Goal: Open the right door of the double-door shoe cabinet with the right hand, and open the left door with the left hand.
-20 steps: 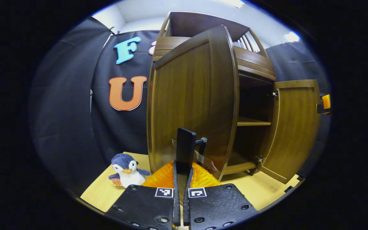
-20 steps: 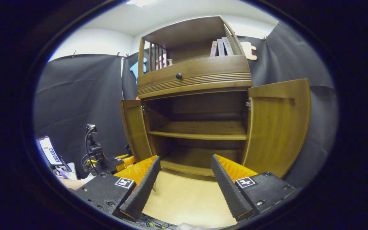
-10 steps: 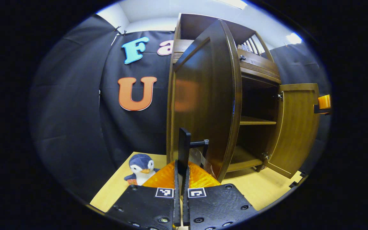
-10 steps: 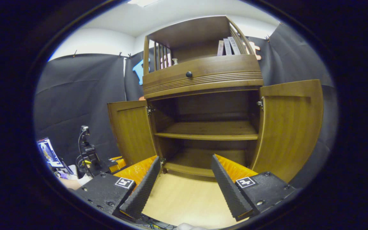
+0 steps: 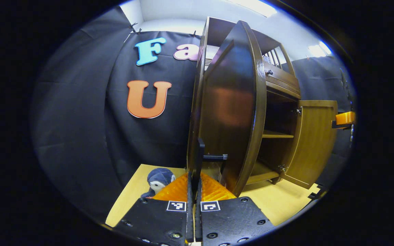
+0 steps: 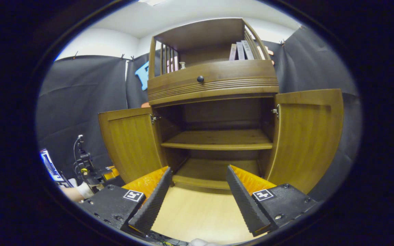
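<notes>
The brown wooden shoe cabinet [image 6: 214, 85] stands with both doors swung out. In the left gripper view the left door [image 5: 231, 112] is seen almost edge-on, and my left gripper [image 5: 193, 176] is shut on its dark bar handle [image 5: 200, 155]. The right door [image 5: 315, 140] hangs open beyond it. In the right gripper view the left door [image 6: 128, 140] and right door [image 6: 306, 136] flank the bare inner shelf [image 6: 217, 140]. My right gripper [image 6: 198, 169] is open in front of the cabinet, holding nothing. The left gripper [image 6: 104, 176] and a hand [image 6: 77, 191] show behind the left door.
A plush penguin [image 5: 159, 179] sits on the light wooden table [image 5: 279, 201] just left of my left gripper. Above the doors, a drawer with a round knob [image 6: 200, 79] is closed, and books [image 6: 241, 51] stand on the top shelf. A stand with cables [image 6: 82, 160] is at far left.
The left door has swung further outward with my left gripper on its handle, and more of its inner face shows in the right gripper view. The right gripper has stayed open and nearly still.
</notes>
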Motion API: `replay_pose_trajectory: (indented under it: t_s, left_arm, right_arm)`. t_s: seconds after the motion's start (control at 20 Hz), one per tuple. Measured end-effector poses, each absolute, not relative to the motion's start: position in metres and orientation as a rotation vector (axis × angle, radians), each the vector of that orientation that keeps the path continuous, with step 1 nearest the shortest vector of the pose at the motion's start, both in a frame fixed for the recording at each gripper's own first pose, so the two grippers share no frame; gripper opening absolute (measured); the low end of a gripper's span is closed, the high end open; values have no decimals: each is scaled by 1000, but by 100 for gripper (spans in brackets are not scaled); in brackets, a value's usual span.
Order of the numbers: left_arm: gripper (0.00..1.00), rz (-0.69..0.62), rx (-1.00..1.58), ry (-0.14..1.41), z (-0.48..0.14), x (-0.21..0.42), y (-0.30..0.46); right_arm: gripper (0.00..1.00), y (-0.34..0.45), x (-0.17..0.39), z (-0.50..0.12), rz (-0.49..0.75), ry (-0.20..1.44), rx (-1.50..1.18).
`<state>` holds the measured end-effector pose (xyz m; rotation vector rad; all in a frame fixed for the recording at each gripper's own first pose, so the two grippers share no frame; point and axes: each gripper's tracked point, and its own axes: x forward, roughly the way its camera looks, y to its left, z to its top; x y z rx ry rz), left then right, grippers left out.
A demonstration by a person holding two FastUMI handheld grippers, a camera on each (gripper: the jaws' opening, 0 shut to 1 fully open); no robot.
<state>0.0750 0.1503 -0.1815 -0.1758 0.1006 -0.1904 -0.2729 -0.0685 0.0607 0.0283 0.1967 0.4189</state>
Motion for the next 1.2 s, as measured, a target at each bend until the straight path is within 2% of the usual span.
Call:
replay_pose_trajectory:
  t_s: [0.45, 0.65, 1.0, 1.05, 1.1, 1.15, 1.2]
  left_arm:
    - [1, -435, -106, 107, -183, 84, 168]
    - [0, -452, -132, 113, -184, 81, 170]
    - [89, -305, -108, 129, -185, 58, 205]
    - [89, -266, -109, 129, -181, 52, 211]
    - [100, -223, -107, 116, -171, 44, 213]
    - [94, -175, -97, 109, -161, 36, 217]
    - [94, -124, -74, 99, -149, 29, 219]
  right_arm:
    - [100, -65, -273, 60, 356, 212, 7]
    - [99, -63, -273, 60, 354, 215, 8]
    - [100, -68, -269, 59, 341, 209, 0]
    - [100, -72, -269, 60, 330, 204, 0]
    - [100, -75, -268, 62, 316, 194, -2]
    - [100, -79, -266, 63, 303, 185, -8]
    - [100, -83, -266, 65, 293, 176, -16]
